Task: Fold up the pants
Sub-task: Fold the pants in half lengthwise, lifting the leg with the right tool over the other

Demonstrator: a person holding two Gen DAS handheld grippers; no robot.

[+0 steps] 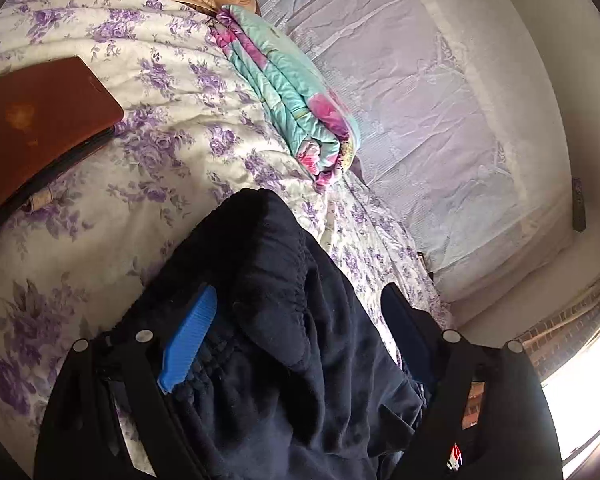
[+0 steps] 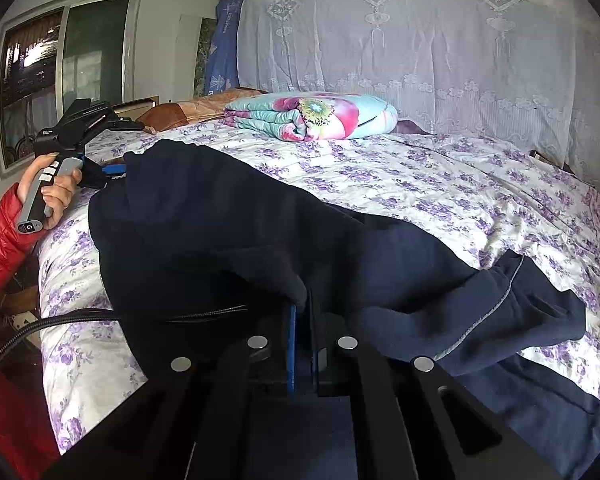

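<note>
A: What's under you?

B: A bed with a purple-flowered sheet, and your dark navy pants sprawled across its near side.

A: My grippers?

B: Your right gripper is clenched on a fold of the pants. Your left gripper stands released, jaws wide, waistband lying loose between them.

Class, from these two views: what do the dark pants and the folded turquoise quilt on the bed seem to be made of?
Pants: soft navy knit, probably fleece or sweatshirt cotton; matte, slightly fuzzy, with a gathered elastic waistband. Folded quilt: smooth printed cloth, likely cotton or polyester, over padding; slight sheen, puffy rounded folds.
</note>
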